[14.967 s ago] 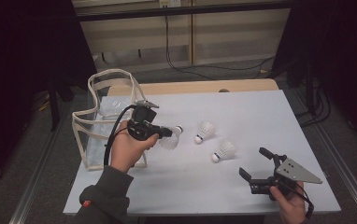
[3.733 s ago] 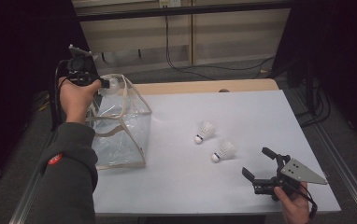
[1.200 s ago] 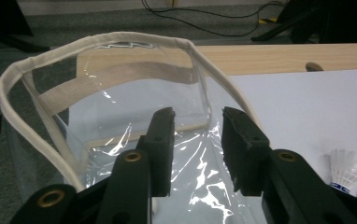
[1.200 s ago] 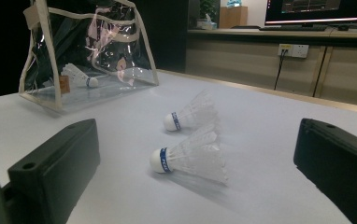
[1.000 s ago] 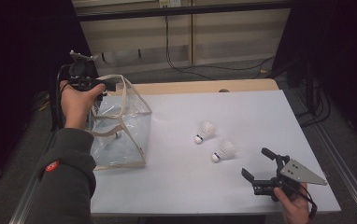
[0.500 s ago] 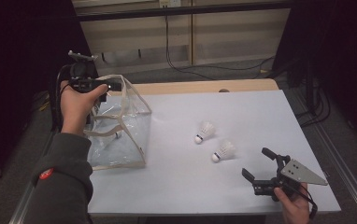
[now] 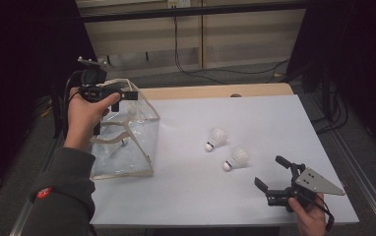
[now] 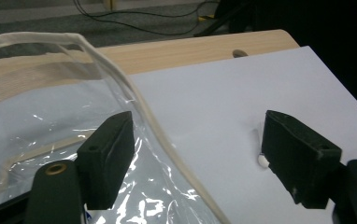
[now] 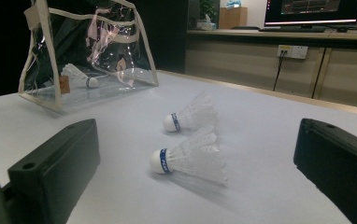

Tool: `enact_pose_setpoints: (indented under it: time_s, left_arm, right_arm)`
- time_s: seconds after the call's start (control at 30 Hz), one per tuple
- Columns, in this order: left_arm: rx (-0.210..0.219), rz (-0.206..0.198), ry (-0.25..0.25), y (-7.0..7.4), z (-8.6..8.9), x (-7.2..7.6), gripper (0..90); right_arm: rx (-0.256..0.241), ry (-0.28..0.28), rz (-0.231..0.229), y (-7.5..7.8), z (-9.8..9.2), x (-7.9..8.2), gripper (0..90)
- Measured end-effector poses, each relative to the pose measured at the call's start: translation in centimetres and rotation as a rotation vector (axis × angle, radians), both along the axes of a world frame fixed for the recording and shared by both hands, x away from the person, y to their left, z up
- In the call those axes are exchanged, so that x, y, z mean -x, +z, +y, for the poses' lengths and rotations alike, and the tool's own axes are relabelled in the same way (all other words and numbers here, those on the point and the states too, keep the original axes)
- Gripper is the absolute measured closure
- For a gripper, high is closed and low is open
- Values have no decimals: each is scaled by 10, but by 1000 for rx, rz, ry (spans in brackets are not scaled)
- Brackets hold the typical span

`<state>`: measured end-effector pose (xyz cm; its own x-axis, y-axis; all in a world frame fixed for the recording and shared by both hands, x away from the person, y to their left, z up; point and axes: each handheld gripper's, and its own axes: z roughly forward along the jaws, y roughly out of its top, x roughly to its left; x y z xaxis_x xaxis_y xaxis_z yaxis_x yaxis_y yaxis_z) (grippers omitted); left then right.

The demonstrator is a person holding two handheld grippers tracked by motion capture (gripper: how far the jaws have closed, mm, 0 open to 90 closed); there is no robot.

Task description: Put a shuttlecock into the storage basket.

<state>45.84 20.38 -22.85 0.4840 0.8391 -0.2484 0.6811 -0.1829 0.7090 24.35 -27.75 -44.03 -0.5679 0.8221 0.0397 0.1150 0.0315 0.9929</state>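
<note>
One shuttlecock (image 9: 81, 77) is seen lying inside the clear bag (image 7: 127, 147) at the left of the surface (image 7: 186, 201), so the packing is judged partly done. The left hand-held gripper (image 7: 127, 96) is held wide open and empty above the bag's rim. The right hand-held gripper (image 7: 268, 173), also open and empty, is aimed at the nearer shuttlecock (image 7: 235, 160), with the farther shuttlecock (image 7: 215, 139) just beside it; a reach and a light pinch are called for next.
</note>
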Motion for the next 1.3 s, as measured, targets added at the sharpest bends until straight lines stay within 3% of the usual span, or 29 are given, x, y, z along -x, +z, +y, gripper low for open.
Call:
enact_pose_setpoints:
  time_s: [0.77, 1.3]
  left_arm:
    - [14, 2, -150, 2, -28, 19, 178]
    - [27, -13, -234, -10, -51, 33, 148]
  right_arm:
    - [1, 0, 2, 0, 0, 1, 4]
    - [5, 3, 1, 0, 0, 0, 4]
